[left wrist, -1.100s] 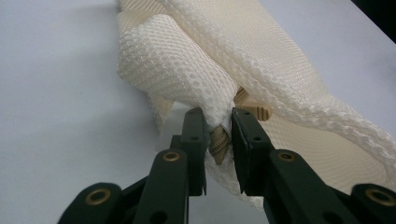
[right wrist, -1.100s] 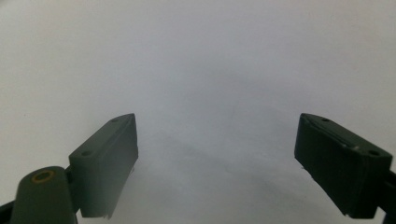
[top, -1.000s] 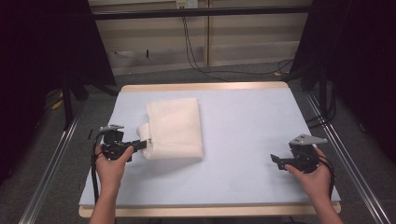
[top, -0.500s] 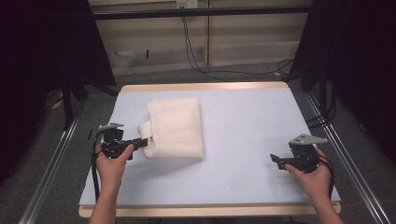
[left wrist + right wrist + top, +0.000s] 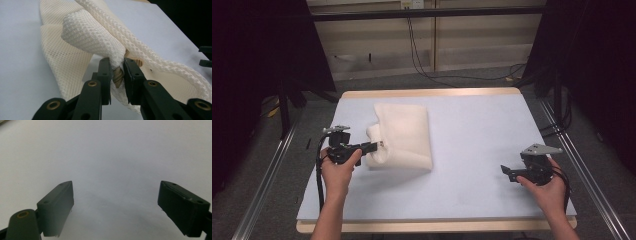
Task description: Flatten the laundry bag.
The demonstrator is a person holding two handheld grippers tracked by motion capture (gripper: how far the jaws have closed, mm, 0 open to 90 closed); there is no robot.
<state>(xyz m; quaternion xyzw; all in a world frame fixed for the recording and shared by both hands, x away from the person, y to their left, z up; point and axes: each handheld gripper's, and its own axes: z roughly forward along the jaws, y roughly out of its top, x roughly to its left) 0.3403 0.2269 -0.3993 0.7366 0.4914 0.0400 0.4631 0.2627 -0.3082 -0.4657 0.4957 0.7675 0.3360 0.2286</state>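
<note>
A cream mesh cloth (image 5: 406, 134) lies folded on the pale table top (image 5: 477, 145), left of centre. My left gripper (image 5: 379, 145) is at the cloth's left edge, shut on a bunched fold of it. In the left gripper view the mesh cloth (image 5: 90, 37) is pinched between the two black jaws of the left gripper (image 5: 117, 72), and the fold lifts a little off the table. My right gripper (image 5: 504, 171) rests low at the table's right front, far from the cloth. The right gripper (image 5: 116, 195) stands open with bare table between its fingers.
The table has a wooden rim (image 5: 432, 93) at the back. Metal rails (image 5: 262, 185) run along both sides. Dark curtains and cables (image 5: 422, 55) stand behind the table. Bare table surface lies between the cloth and the right hand.
</note>
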